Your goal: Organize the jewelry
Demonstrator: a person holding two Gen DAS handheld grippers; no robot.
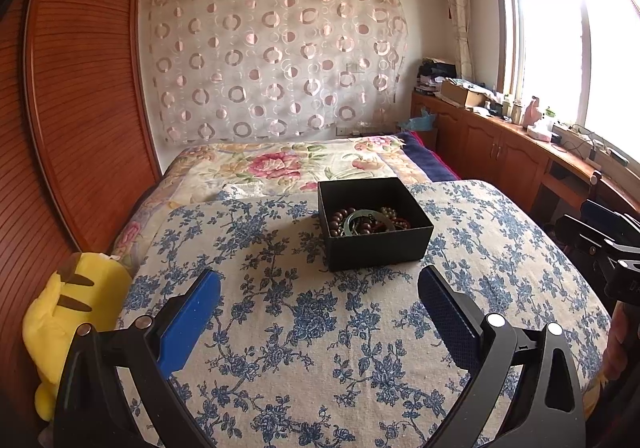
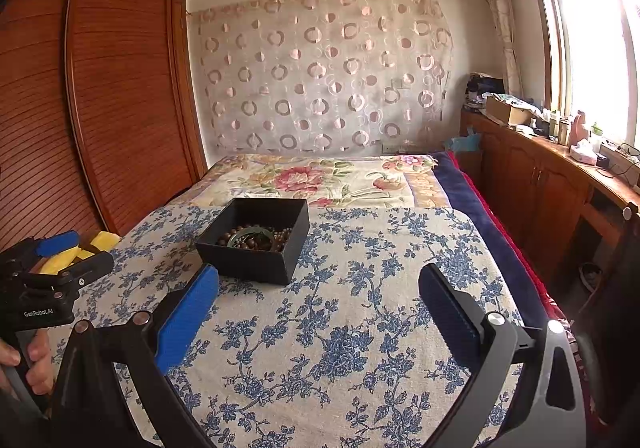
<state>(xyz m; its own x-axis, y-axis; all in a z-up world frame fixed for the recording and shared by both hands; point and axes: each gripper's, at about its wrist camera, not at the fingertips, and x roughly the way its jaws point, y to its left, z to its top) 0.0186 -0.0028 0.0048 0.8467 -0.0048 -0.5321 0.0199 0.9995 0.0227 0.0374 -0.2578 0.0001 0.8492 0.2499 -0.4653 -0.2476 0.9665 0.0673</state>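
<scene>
Closest to me is the blue-flowered cloth (image 1: 320, 348) spread over the bed, and both of my tools hover above it. My left hand-held gripper (image 1: 320, 280) has its blue-padded fingers (image 1: 192, 320) spread wide, with nothing between them but patterned fabric. My right hand-held gripper (image 2: 319, 280) is spread just as wide and is also holding nothing.

Ahead of the left hand-held gripper, slightly toward its right finger, sits the black box (image 1: 376, 244), open at the top and resting flat on the cloth. Inside lies the jewelry (image 1: 366, 222): strands of dark brown beads tangled around a pale green bangle, with a few lighter beads at the far side. From the right hand-held gripper the same box (image 2: 256, 244) stands ahead and off to the left, just beyond its left fingertip, and the beads and bangle (image 2: 256, 238) show in a heap at the bottom.

Left of my left hand-held gripper, at the edge of the bed, a yellow plush toy (image 1: 68, 324) leans against the wooden wardrobe (image 1: 80, 108). Beyond the box the bed carries a quilt with pink flowers (image 1: 280, 164). To the right, well apart from both tools, a long wooden worktop (image 2: 560, 168) under the window holds boxes and bottles.
</scene>
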